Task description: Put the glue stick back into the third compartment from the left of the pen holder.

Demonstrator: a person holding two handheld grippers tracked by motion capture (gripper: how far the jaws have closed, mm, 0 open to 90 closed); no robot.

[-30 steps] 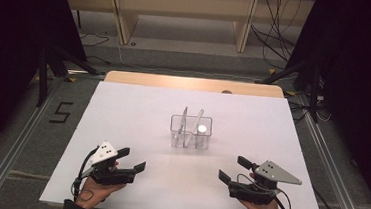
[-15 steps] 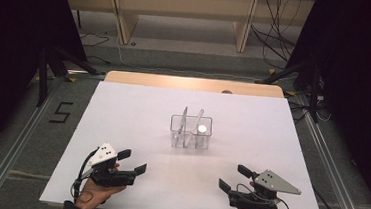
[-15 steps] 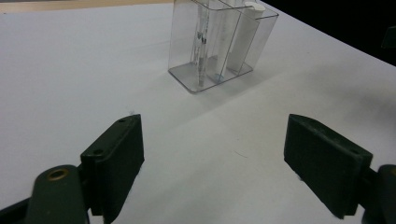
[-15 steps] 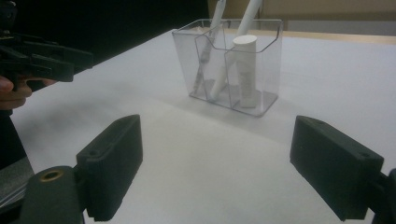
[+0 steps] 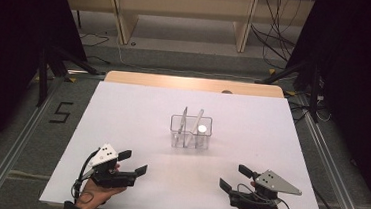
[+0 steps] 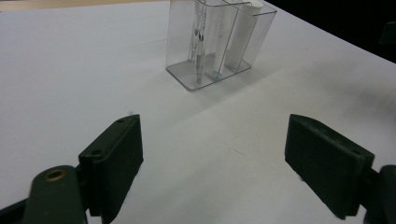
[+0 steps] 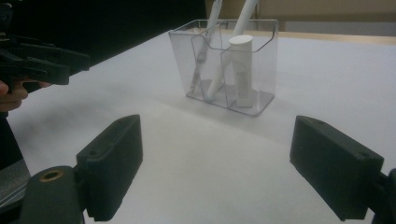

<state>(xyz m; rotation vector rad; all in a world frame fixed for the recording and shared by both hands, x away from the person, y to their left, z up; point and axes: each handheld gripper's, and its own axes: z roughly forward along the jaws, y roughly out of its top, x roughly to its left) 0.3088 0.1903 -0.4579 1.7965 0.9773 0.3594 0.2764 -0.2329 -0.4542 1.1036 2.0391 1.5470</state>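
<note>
A clear plastic organiser (image 5: 190,132) with several compartments stands near the middle of the white table (image 5: 122,114). Two pens lean in it and a short white cylinder (image 5: 202,130) stands in its right compartment. In the right gripper view the organiser (image 7: 226,63) is straight ahead with the white cylinder (image 7: 240,65) inside. It sits farther off in the left gripper view (image 6: 219,39). My left gripper (image 5: 132,162) rests open near the front left edge, empty. On the front right my right gripper (image 5: 235,177) is open too, with nothing between its jaws.
A wooden strip (image 5: 195,84) runs along the table's far edge, with shelving and cables on the floor beyond. A "5" mark (image 5: 61,112) lies on the floor at left. The left gripper (image 7: 42,63) shows at the left of the right gripper view.
The right gripper has drawn back toward the front edge of the table. The left gripper has barely moved. Both stay open.
</note>
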